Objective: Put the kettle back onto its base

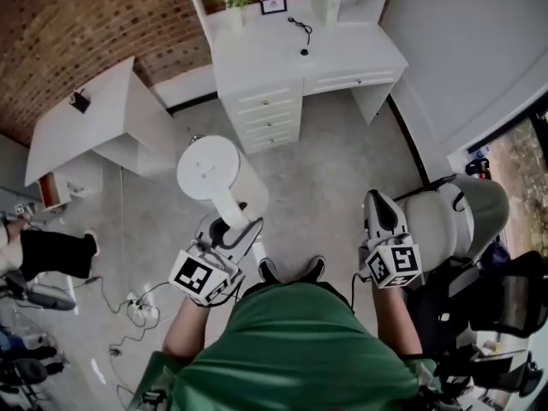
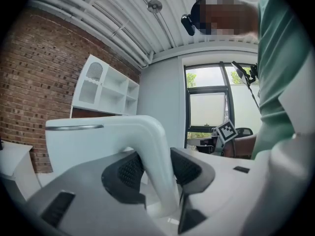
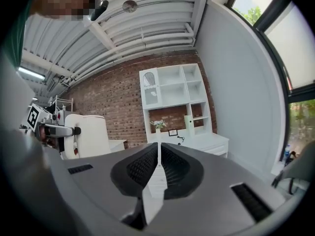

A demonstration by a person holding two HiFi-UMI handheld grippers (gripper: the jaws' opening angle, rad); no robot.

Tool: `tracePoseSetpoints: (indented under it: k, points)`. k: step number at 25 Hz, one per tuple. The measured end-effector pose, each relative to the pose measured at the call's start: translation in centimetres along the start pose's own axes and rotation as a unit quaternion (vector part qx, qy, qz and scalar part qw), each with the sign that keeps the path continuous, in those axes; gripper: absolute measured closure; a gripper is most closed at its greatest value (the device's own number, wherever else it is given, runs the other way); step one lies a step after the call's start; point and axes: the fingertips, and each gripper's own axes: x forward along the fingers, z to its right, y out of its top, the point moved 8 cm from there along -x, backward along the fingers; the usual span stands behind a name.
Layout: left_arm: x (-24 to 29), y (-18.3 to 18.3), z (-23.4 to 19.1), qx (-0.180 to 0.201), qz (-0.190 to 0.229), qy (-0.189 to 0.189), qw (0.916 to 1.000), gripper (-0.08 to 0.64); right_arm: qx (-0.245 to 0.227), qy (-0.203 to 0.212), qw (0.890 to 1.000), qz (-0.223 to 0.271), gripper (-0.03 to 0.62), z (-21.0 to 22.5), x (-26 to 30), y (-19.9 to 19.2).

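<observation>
Left tool (image 1: pixel 229 228) grips kettle (image 1: pixel 219 176); desk (image 1: pixel 342 54) ahead.

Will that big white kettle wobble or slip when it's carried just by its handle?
Probably stiff: the kettle looks like hard plastic. It may tip forward, since its wide body hangs beyond the left tool, which grips only the handle. The handle looks smooth, so it might slip, though the textured pads should help.

No words, brands or numbers can be read. Black-and-white square markers are seen on the left cube (image 1: pixel 203 276) and the right cube (image 1: pixel 396 264). The print in the frame (image 1: pixel 274 5) on the worktop (image 1: pixel 342 50) is too small to be read.
</observation>
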Motion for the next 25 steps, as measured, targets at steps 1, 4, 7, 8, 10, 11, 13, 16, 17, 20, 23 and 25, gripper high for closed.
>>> tracePoseSetpoints:
  k: [1, 4, 7, 8, 10, 11, 13, 16, 17, 20, 23, 25]
  points:
    - [-0.4, 0.1, -0.4, 0.003, 0.004, -0.005, 1.0, 0.388, -0.005, -0.007, 1.0, 0.002, 0.568, -0.7, -0.2, 0.3]
    - [-1.7, 0.3, -1.8, 0.002, 0.013, -0.019, 0.9997, 0.387, -0.022, -0.034, 0.999, 0.007, 0.568, -2.8, -0.9, 1.0]
    - [-2.3, 0.1, -3.3, -0.007, 0.019, -0.029, 0.9994, 0.388, -0.026, -0.056, 0.998, 0.011, 0.537, -4.5, -1.2, 0.7]
    - [-2.4, -0.1, -3.9, -0.004, 0.023, -0.032, 0.9992, 0.387, -0.022, -0.059, 0.998, 0.008, 0.5, -4.9, -1.2, 0.4]
    - [-2.6, -0.7, -4.5, -0.002, 0.026, -0.036, 0.999, 0.388, -0.015, -0.062, 0.998, -0.002, 0.462, -5.7, -1.6, -0.6]
    - [-2.8, -0.9, -4.7, -0.007, 0.024, -0.037, 0.999, 0.388, -0.013, -0.064, 0.998, -0.008, 0.462, -5.9, -1.8, -0.9]
    - [-2.7, -1.1, -4.9, -0.016, 0.019, -0.036, 0.999, 0.387, -0.009, -0.067, 0.998, -0.016, 0.462, -5.7, -1.7, -1.4]
    - [-2.1, -1.2, -5.3, -0.018, 0.021, -0.03, 0.9992, 0.388, -0.002, -0.056, 0.998, -0.023, 0.462, -5.1, -0.4, -1.7]
    - [-1.9, -1.2, -5.5, -0.015, 0.024, -0.026, 0.9993, 0.388, 0.0, -0.047, 0.999, -0.024, 0.462, -5.0, 0.3, -1.7]
    - [-1.2, -0.7, -6.1, -0.015, 0.025, -0.012, 0.9995, 0.388, 0.001, -0.014, 1.0, -0.02, 0.485, -4.7, 2.9, -1.2]
    - [0.4, 0.1, -6.6, -0.005, 0.025, 0.004, 0.9997, 0.388, -0.005, 0.013, 1.0, -0.015, 0.492, -3.7, 5.4, -0.6]
    - [1.7, 0.8, -6.8, 0.002, 0.024, 0.017, 0.9996, 0.388, -0.005, 0.027, 0.999, -0.016, 0.492, -2.5, 6.8, -0.2]
